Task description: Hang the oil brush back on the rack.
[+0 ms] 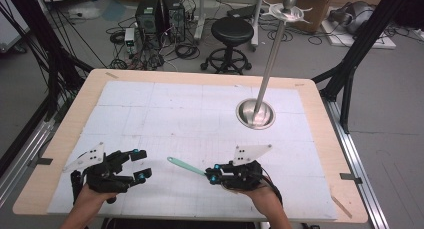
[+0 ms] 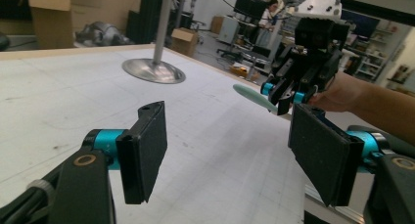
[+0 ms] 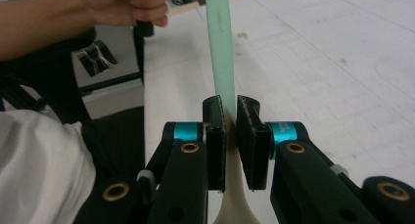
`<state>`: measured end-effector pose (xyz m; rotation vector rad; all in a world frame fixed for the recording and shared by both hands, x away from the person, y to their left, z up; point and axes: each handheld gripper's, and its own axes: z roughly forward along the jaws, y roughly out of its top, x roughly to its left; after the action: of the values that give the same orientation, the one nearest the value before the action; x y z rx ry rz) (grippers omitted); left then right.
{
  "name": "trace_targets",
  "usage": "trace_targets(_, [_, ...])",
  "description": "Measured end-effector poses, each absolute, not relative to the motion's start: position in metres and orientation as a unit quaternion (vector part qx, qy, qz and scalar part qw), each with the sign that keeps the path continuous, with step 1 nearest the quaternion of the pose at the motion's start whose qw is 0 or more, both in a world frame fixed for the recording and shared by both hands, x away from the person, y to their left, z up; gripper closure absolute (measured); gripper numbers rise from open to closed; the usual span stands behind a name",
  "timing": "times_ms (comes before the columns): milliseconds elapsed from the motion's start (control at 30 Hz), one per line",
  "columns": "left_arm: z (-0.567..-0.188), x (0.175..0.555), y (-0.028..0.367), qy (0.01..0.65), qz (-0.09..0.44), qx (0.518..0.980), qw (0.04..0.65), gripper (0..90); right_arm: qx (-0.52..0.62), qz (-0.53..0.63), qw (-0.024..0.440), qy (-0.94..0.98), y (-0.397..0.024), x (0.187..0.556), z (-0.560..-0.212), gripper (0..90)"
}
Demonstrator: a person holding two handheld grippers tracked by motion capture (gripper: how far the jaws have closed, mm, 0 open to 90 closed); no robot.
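A utensil [image 1: 185,165] with a mint-green handle hangs just above the white mat, its handle pointing left. My right gripper [image 1: 212,173] is shut on it near the table's front edge. In the right gripper view the jaws pinch the utensil [image 3: 221,48] where the green handle meets a cream-coloured part that runs down under the right gripper [image 3: 231,121]. My left gripper [image 1: 145,164] is at the front left, open, with nothing between its pads [image 2: 147,150]. From the left gripper view, the right gripper [image 2: 286,94] and the utensil [image 2: 252,96] sit ahead to the right.
A metal stand with a round base [image 1: 255,114] and a tall pole [image 1: 272,59] rises at the back right of the mat; the base [image 2: 153,70] lies ahead of the left gripper. Beyond the table are a black stool [image 1: 232,31], computer towers [image 1: 160,14] and cables.
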<state>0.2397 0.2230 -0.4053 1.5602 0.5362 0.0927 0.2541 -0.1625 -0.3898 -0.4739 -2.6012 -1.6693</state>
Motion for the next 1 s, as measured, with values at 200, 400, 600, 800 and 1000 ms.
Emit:
trace_targets(200, [-0.404,0.244,0.214,0.220,0.025,0.699,0.680,35.8,-0.135,-0.546,0.017,-0.827,-0.155,0.252,-0.386,82.9])
trace_targets(400, [-0.402,0.245,0.204,0.193,-0.004,0.700,0.688,40.0,-0.123,-0.556,0.025,-0.821,-0.153,0.252,-0.385,82.8])
trace_targets(600, [-0.398,0.244,0.190,0.171,-0.022,0.703,0.690,41.1,-0.107,-0.566,0.036,-0.816,-0.147,0.251,-0.383,82.8])
trace_targets(800, [-0.395,0.244,0.183,0.154,-0.034,0.700,0.697,49.6,-0.102,-0.565,0.041,-0.818,-0.144,0.251,-0.383,82.8])
trace_targets(1000, [-0.392,0.243,0.181,0.137,-0.040,0.698,0.702,58.8,-0.096,-0.574,0.051,-0.811,-0.145,0.251,-0.383,82.7])
